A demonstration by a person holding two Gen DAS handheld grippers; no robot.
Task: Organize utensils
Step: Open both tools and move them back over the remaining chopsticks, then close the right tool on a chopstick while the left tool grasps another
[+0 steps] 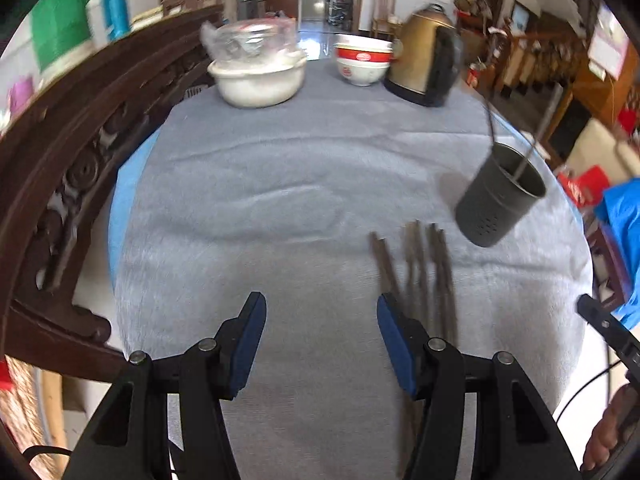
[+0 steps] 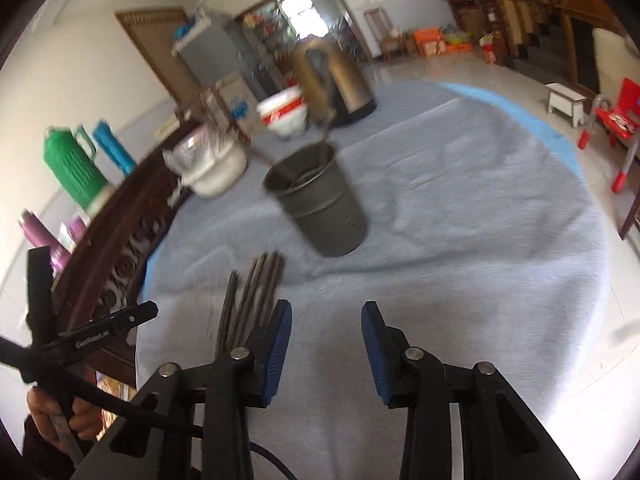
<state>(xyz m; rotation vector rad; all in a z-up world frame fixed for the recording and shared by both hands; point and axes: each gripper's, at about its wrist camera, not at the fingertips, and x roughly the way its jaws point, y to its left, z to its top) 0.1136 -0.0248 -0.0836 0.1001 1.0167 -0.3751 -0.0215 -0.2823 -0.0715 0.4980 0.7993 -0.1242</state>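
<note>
In the left wrist view, the left gripper hangs over a soft, napped grey cloth on a round table, its blue-padded jaws spread with nothing between them. A bundle of thin dark chopsticks lies flat on the cloth just beside the right-hand finger, long axis running away from the camera toward a dark, perforated, cylindrical utensil holder, which stands near their far ends with slim handles poking out. In the right wrist view, the right gripper is likewise unclenched and empty; the chopsticks lie beside its left-hand finger, pointing toward the utensil holder. Behind stands a smooth brassy kettle.
</note>
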